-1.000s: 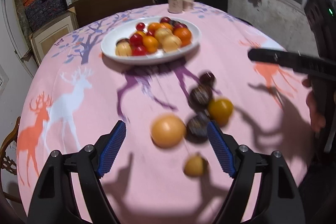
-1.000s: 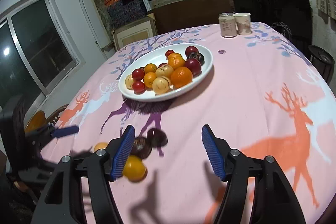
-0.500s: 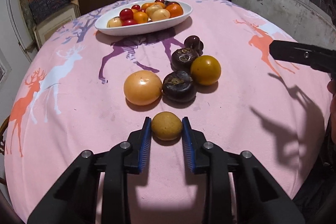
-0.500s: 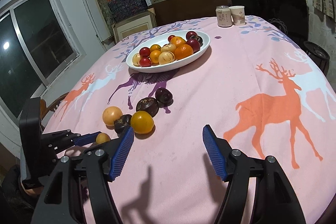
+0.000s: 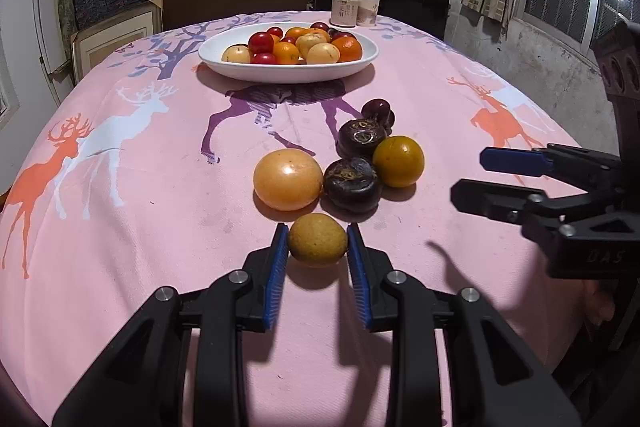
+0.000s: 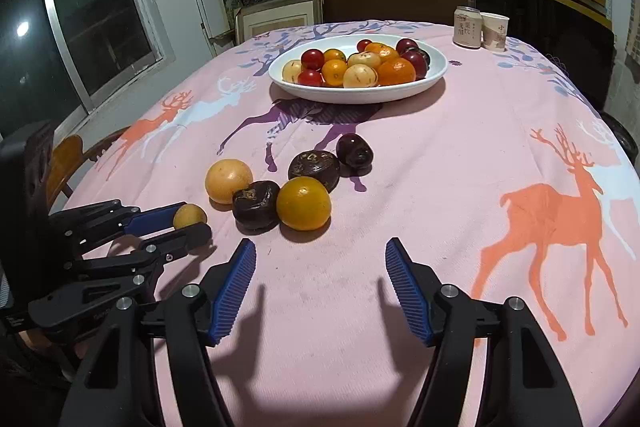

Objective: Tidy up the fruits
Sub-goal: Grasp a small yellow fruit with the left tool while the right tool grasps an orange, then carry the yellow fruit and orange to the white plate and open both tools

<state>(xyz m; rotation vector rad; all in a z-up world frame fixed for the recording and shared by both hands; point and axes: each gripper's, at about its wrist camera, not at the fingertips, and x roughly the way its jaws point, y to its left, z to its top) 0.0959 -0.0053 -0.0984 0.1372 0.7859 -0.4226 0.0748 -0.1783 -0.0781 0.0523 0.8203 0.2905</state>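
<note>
My left gripper (image 5: 317, 241) is shut on a small yellow-brown fruit (image 5: 317, 239) and holds it just above the pink cloth; it also shows in the right wrist view (image 6: 189, 216). Just beyond it lie a pale orange fruit (image 5: 288, 179), two dark brown fruits (image 5: 352, 179) (image 5: 361, 137), an orange-yellow fruit (image 5: 398, 161) and a dark red plum (image 5: 377, 109). A white oval plate (image 5: 288, 73) with several fruits stands farther back. My right gripper (image 6: 320, 275) is open and empty, low over the cloth, short of the orange-yellow fruit (image 6: 304, 203).
A can (image 5: 345, 9) and a paper cup (image 5: 367, 11) stand at the table's far edge. The round table has a pink deer-print cloth (image 5: 120, 155). Shelves with boxes fill the back wall. A wooden chair (image 6: 66, 163) stands at the left.
My left gripper came down and shut on the small yellow-brown fruit, then raised it slightly. My right gripper drew back from the loose fruits and stayed open.
</note>
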